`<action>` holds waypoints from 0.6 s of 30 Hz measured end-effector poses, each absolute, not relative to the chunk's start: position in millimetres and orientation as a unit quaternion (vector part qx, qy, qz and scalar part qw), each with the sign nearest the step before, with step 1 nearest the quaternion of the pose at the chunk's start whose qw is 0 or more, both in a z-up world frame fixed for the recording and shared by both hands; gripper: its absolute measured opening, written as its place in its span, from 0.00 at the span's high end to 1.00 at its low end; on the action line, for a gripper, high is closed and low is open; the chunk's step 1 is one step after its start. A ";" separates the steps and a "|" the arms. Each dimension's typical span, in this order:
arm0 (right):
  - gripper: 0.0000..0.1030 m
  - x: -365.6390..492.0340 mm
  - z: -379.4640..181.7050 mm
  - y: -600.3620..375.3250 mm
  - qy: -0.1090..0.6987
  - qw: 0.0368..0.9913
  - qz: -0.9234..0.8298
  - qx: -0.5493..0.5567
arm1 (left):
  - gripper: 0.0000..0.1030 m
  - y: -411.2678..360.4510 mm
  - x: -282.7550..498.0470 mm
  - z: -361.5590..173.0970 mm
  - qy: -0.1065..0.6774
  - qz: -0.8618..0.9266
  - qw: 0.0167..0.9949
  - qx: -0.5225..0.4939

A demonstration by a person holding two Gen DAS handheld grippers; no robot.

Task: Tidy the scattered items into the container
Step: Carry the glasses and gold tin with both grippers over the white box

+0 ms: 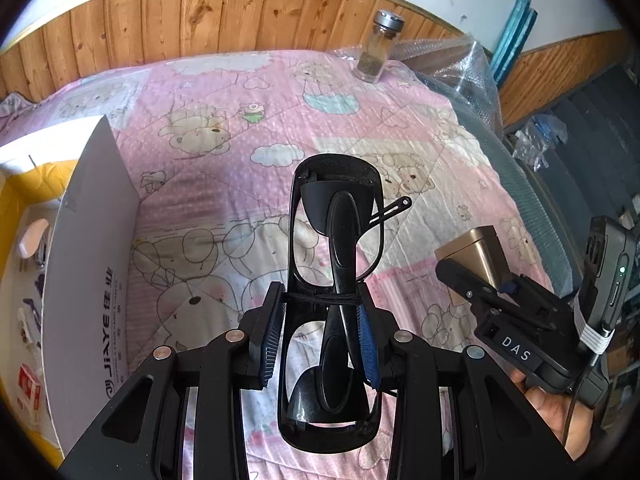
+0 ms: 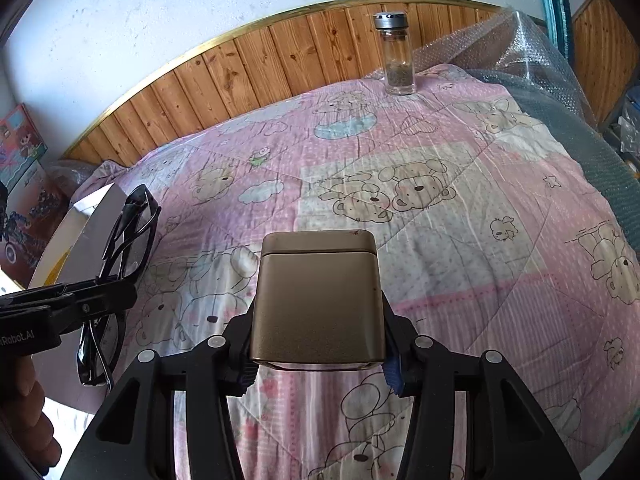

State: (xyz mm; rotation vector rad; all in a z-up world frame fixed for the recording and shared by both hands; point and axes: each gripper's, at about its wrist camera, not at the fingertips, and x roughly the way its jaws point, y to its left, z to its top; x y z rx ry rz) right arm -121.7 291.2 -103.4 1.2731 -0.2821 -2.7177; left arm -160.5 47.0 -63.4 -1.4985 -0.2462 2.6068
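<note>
Left claw (image 1: pixel 322 332) clamps folded black glasses (image 1: pixel 334 280); right claw (image 2: pixel 318 350) clamps a bronze tin (image 2: pixel 316 296). Both are held above the bed (image 1: pixel 240 128), near the white box (image 1: pixel 86 248) (some items already inside). Spice jar (image 2: pixel 396 56) remains at the far edge: roughly midway.

Folded black glasses (image 1: pixel 334 292) and a lidded bronze tin (image 2: pixel 316 298) are held above the quilt, beside the white container (image 1: pixel 86 248).
</note>
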 end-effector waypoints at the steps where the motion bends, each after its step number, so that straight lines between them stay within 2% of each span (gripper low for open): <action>1: 0.51 -118.1 -101.0 287.3 -0.091 0.065 -0.901 0.419 | 0.66 44.8 -156.3 -62.2 -0.084 0.863 0.062 -0.494; 18: 0.51 -69.8 -58.0 210.1 -0.032 0.124 -0.912 0.389 | 0.66 -1.1 -83.4 -30.6 -0.132 0.884 0.068 -0.444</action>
